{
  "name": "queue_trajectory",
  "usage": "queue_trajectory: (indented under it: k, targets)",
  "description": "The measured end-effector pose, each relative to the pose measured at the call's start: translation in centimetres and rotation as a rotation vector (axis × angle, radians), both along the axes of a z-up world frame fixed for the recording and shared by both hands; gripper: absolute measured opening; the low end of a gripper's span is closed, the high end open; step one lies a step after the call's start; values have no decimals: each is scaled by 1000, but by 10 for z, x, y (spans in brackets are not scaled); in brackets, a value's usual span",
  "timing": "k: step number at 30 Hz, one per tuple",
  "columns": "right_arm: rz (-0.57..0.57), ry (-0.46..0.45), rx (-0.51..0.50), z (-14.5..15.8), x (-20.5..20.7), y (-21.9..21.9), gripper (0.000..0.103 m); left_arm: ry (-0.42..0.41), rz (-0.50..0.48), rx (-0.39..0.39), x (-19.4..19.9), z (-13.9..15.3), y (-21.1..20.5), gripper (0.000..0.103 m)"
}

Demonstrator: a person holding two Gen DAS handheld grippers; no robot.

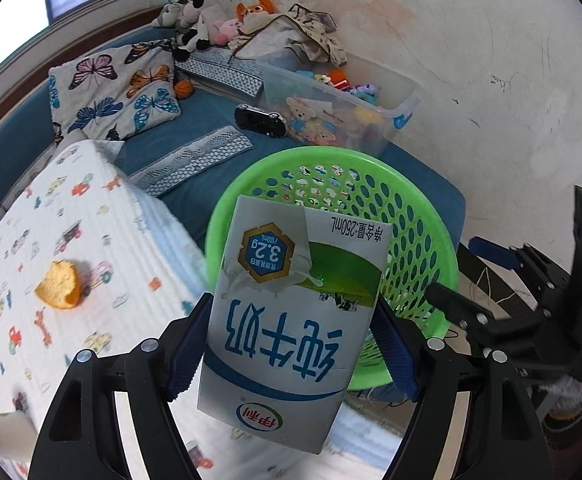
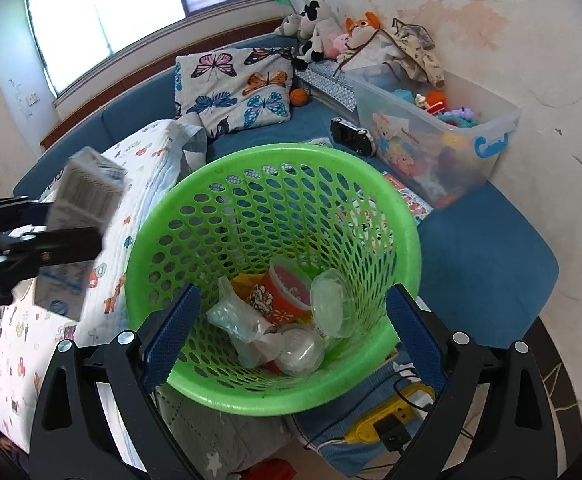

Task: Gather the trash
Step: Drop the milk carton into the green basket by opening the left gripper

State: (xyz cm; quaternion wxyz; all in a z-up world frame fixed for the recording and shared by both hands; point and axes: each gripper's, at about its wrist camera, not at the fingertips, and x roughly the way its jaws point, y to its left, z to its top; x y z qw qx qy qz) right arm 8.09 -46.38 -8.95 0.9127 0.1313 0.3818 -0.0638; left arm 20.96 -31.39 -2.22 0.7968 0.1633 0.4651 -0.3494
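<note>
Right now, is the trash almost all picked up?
Partly. The green basket already holds an orange cup, a clear lid and a plastic wrapper. The left gripper holds a milk carton, not yet dropped in. An orange scrap lies on the blanket.

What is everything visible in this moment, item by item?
Milk carton: 1, white and blue, in left gripper.
Basket: 1, green, between right gripper's fingers.
Cup: 1, orange, in basket.
Clear lids: 2, in basket.
Orange scrap: 1, on quilt.
Quilt: 1, white, car print.
Pillow: 1, butterfly print.
Toy bin: 1, clear.
Toy car: 1, black.
Left gripper: black, blue pads.
Right gripper: same, around basket.
</note>
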Motion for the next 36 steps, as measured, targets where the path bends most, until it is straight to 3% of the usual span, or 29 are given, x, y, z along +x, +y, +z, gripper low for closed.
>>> queue_trajectory:
  k: [17, 36]
  targets:
    - [-29, -1, 38, -5, -17, -14, 93, 80, -1, 27, 12, -32, -32, 74]
    - [-21, -8, 28, -1, -17, -9, 93, 88, 1, -13, 8, -28, -23, 79]
